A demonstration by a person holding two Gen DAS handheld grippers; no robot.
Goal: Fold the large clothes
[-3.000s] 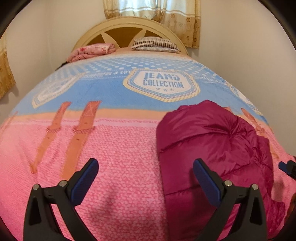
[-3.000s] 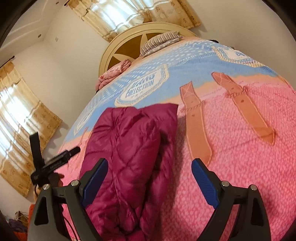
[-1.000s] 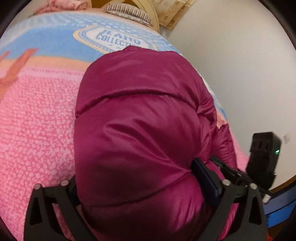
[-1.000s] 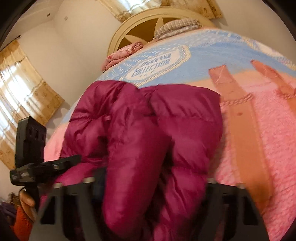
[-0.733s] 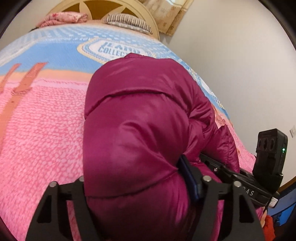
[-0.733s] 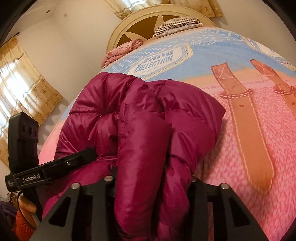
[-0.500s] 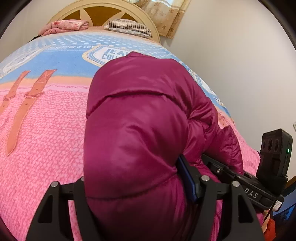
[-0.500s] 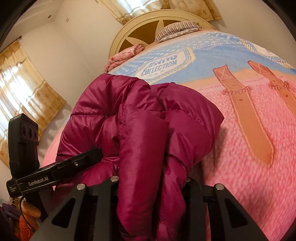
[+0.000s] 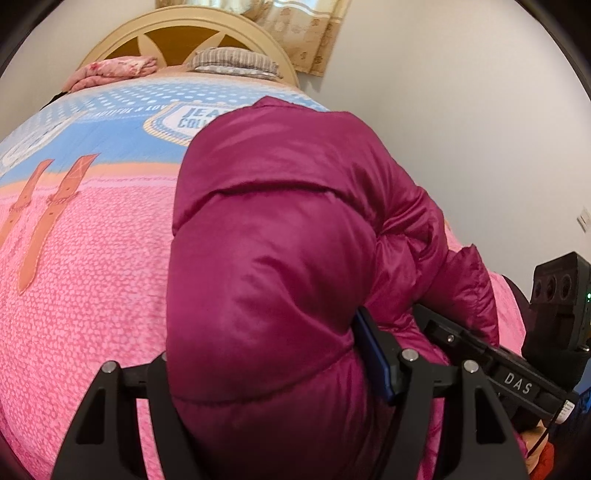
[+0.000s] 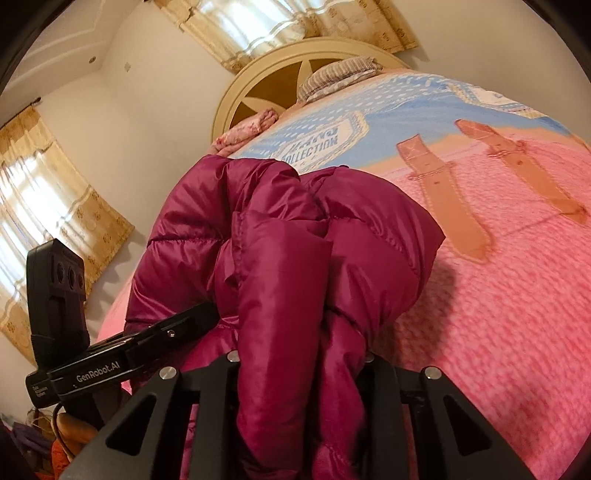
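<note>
While pinched by both grippers' fingers (image 9: 373, 354), right still closing: magenta puffer jacket (image 9: 280, 236), slick and bulky, liable to slip onto bedspread (image 9: 92, 288).

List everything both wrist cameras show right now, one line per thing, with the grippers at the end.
Magenta quilted puffer jacket: one, bundled on the bed, near edge clamped in both grippers.
Pink-and-blue printed bedspread: one, covers the bed, orange strap print and a "COLLECTION" badge.
Cream arched wooden headboard: one, at the far end of the bed.
Grey striped pillow: one, against the headboard.
Pink floral folded cloth: one, beside the pillow.
Beige patterned curtains: at two windows, behind the headboard and on the side wall.
Left hand-held gripper: black, shut on a thick roll of jacket.
Right hand-held gripper: black, jaws closing, jacket fabric pinched between them.
</note>
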